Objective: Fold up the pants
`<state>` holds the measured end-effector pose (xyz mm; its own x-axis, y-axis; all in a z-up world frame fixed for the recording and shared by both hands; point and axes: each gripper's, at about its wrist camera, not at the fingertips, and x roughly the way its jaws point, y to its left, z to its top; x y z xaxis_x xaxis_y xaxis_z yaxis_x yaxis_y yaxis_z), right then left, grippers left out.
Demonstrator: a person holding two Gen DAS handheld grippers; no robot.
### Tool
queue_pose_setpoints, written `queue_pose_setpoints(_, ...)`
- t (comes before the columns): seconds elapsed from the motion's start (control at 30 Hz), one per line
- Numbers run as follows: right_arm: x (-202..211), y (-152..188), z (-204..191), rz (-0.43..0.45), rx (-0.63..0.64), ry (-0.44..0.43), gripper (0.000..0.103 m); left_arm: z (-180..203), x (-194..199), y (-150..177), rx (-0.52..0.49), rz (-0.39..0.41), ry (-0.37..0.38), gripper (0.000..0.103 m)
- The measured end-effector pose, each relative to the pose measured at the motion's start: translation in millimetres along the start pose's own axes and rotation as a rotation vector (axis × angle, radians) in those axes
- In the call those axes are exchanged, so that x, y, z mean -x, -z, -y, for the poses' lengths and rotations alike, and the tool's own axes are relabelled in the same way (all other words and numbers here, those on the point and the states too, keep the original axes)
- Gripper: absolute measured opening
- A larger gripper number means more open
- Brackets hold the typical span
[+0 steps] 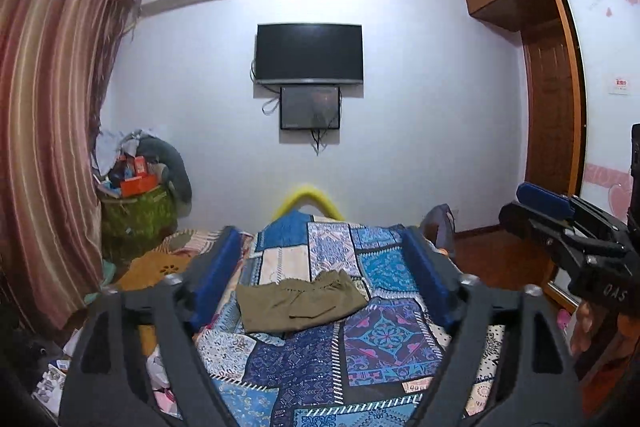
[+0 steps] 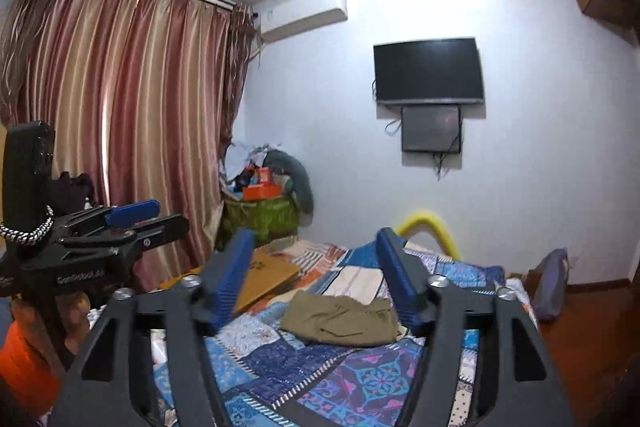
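Observation:
Olive-green pants (image 1: 300,301) (image 2: 344,319) lie folded into a small bundle on the patchwork quilt (image 1: 380,339) (image 2: 360,379) of the bed. My left gripper (image 1: 320,239) is held above the bed, short of the pants, its blue pads wide apart and nothing between them. My right gripper (image 2: 316,235) hovers the same way, open and empty, with the pants seen between and beyond its fingers. Each gripper shows in the other's view: the right gripper (image 1: 512,205) at the right edge, the left gripper (image 2: 172,214) at the left edge.
A flat cardboard box (image 2: 268,275) lies on the bed's left side. A green basket (image 1: 136,215) piled with things stands by the striped curtain (image 1: 52,131). A yellow bed rail (image 1: 308,197), a backpack (image 2: 552,287) on the wooden floor and a wardrobe (image 1: 556,107) stand at the right.

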<state>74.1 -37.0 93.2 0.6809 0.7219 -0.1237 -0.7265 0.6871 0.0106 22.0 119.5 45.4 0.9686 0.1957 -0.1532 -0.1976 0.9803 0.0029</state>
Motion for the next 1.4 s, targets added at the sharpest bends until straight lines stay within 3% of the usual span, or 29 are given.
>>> queue_pose_setpoints(0.1, 0, -2, -4, -0.001, 0.001, 0.013, 0.071, -1, 3, 2, 0.007, 0.006, -0.013, 0.1)
queue_pose_setpoints(0.17, 0, -2, -5, 0.005, 0.001, 0.031, 0.083, -2, 3, 3, 0.013, 0.002, -0.01, 0.101)
queue_pose_setpoints(0.27, 3, 0, -9, 0.007, 0.012, 0.051, 0.087, -3, 3, 5, 0.013, -0.001, -0.021, 0.103)
queue_pose_setpoints(0.4, 1, 5, -8, -0.005, 0.002, 0.069, 0.1, -4, 3, 7, 0.015, -0.002, -0.03, 0.103)
queue_pose_setpoints(0.9, 8, 16, -2, -0.032, -0.022, 0.075, 0.102, -9, -11, 18, 0.057, -0.037, -0.035, 0.103)
queue_pose_setpoints(1.4, 7, 16, 0, -0.055, -0.048, 0.066, 0.102, -5, -14, 23, 0.038, -0.047, -0.037, 0.103)
